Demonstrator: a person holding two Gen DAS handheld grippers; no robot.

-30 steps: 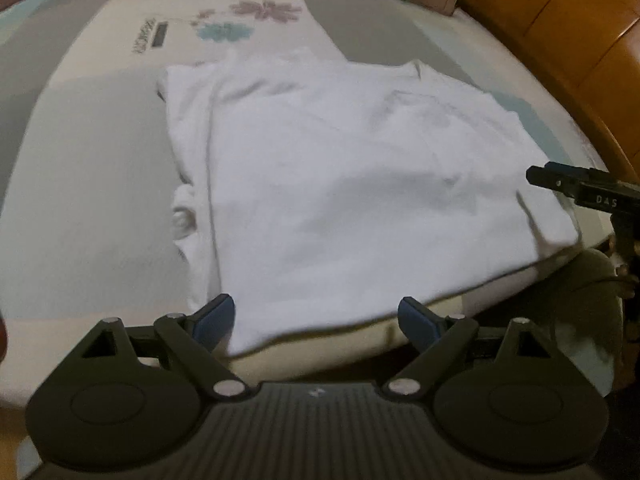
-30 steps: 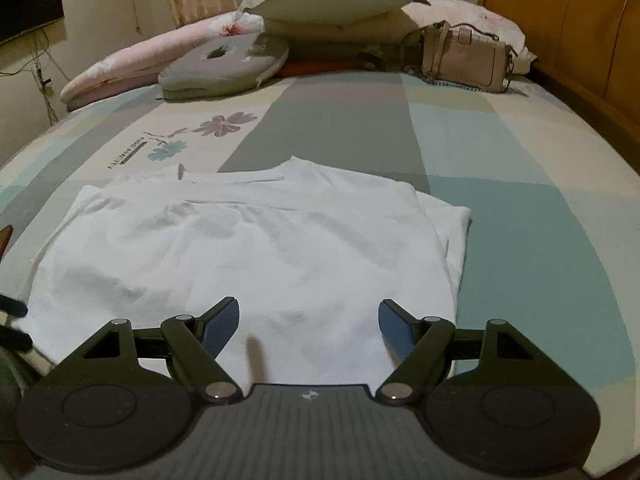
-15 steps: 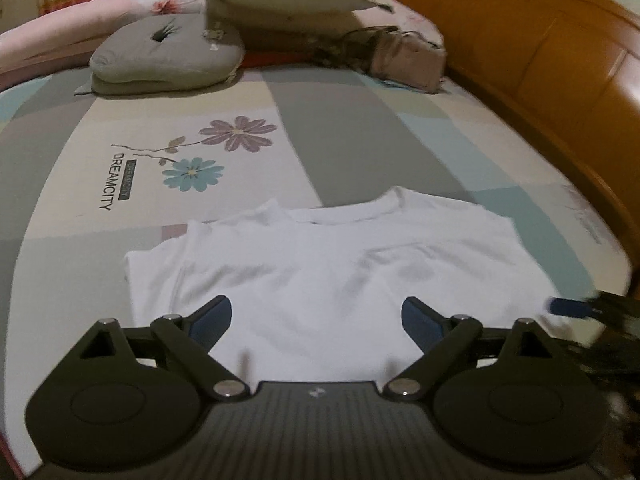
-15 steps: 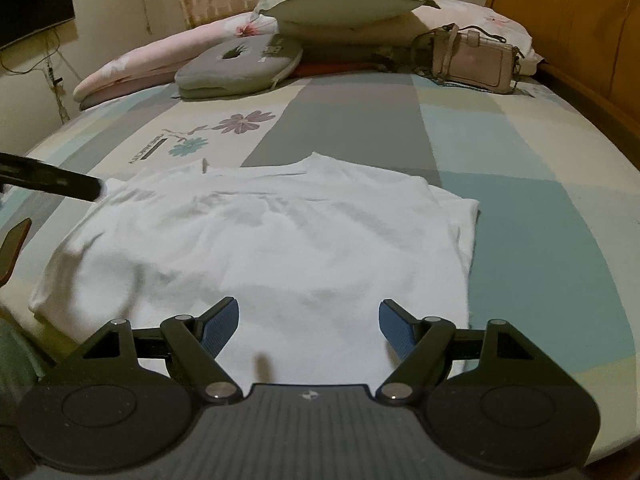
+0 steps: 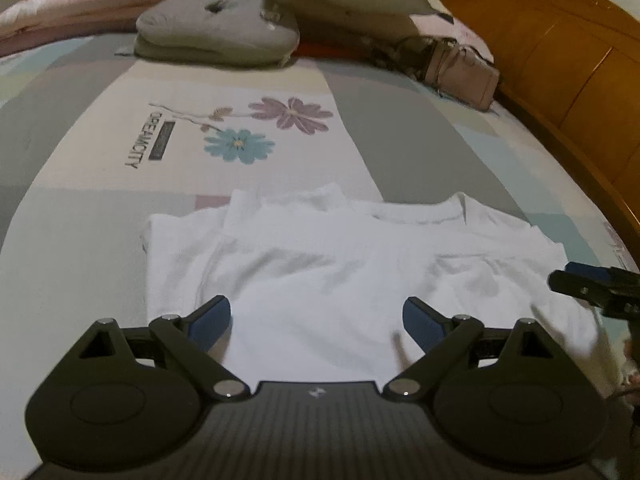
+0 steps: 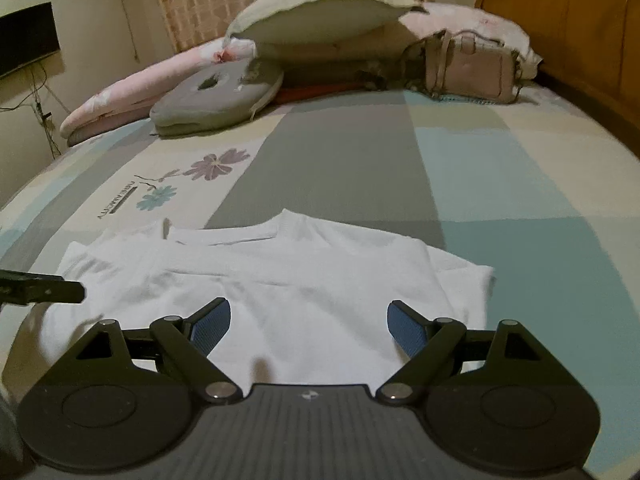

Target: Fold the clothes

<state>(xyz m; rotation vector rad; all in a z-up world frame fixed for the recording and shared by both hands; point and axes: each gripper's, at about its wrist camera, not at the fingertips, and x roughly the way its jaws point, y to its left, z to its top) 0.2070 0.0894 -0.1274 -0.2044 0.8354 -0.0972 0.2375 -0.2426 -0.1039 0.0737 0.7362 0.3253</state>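
Lying flat on the patchwork bedspread (image 6: 500, 168), a white shirt (image 5: 360, 280) fills the near part of both views, partly folded.

Both grippers hover over its near edge with nothing between their blue pads: the left gripper (image 5: 316, 322) has its jaws spread wide, and the right gripper (image 6: 308, 324) has just been opening its jaws further, also empty. The shirt's collar points toward the far pillows, and one sleeve is tucked over at each side. Beyond it sit a grey cushion (image 6: 216, 96), a pale pillow (image 6: 320, 20) and a beige handbag (image 6: 468, 66) by the wooden headboard (image 5: 560, 60).
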